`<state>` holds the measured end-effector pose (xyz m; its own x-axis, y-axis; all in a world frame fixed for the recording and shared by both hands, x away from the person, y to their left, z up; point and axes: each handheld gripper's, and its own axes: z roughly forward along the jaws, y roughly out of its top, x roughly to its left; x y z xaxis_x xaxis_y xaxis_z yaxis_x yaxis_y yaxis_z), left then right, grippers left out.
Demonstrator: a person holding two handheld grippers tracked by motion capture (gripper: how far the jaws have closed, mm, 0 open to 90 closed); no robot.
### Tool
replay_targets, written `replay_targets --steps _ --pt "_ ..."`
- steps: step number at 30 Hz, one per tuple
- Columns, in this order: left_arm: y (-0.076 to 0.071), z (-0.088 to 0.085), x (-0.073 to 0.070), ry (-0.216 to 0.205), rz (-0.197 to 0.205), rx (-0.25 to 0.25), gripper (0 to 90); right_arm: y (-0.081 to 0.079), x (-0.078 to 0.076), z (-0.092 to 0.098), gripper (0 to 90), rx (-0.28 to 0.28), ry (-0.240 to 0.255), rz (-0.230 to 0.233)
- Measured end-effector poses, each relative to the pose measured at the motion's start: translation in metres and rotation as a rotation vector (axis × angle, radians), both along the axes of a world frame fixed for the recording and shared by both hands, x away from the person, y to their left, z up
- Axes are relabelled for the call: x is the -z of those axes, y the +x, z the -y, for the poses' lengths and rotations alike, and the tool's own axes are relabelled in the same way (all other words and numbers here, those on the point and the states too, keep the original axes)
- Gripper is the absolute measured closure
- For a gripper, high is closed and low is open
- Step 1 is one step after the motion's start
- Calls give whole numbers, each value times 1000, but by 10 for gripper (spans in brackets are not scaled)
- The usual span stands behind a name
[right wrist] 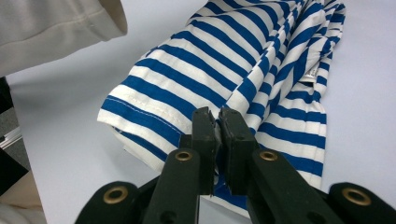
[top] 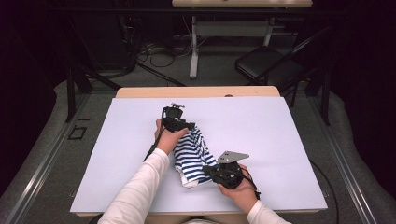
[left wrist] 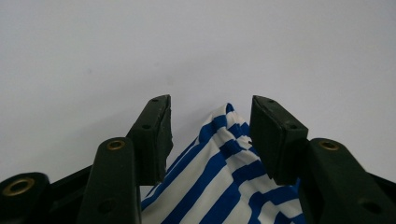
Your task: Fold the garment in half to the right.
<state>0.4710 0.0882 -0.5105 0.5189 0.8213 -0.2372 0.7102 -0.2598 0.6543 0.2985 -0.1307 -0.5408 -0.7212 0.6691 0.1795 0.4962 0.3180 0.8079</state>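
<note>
- A person sat at a table (top: 280, 140) covered by a pale lilac sheet, holding a black two-jaw gripper in each hand.
- A blue and white striped cloth (top: 192, 156) lay bunched near the middle of the table, slightly toward the person's side, between the two hands.
- The left gripper (top: 179, 124) was at the far end of the cloth, held by a hand in a white sleeve (top: 140, 186).
- In the left gripper view, the jaws stood spread apart, with a raised peak of the striped cloth (left wrist: 219, 163) between them; the pads did not press on it.
- The right gripper (top: 211, 171) was at the near end of the cloth, a grey three-cornered plate (top: 232, 157) on top of it.
- In the right gripper view, its jaws were pressed together, pinching a fold of the striped cloth (right wrist: 224, 70) near its hemmed edge.
- In that same view, the cloth ran away from the jaws in long folds, and the white sleeve (right wrist: 51, 28) showed at the upper left.
- Beyond the table were a dark chair (top: 266, 65) and the legs of another table (top: 194, 51).
</note>
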Motion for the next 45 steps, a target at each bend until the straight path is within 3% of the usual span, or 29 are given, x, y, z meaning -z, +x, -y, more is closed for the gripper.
replay_targets --steps 3,17,26,36,45 --pt "-2 -7 0 6 12 -6 483 0 -1 2 853 9 4 -5" --pt "-8 -35 5 34 -8 -26 448 1 1 9 852 34 5 -14" --pt "-13 -48 5 27 -19 -22 469 1 2 11 851 42 -1 -20" --pt "-16 -52 8 14 -36 -10 517 1 3 11 851 46 -5 -21" --pt "-17 -48 12 10 -53 17 624 2 3 12 850 53 -1 -19"
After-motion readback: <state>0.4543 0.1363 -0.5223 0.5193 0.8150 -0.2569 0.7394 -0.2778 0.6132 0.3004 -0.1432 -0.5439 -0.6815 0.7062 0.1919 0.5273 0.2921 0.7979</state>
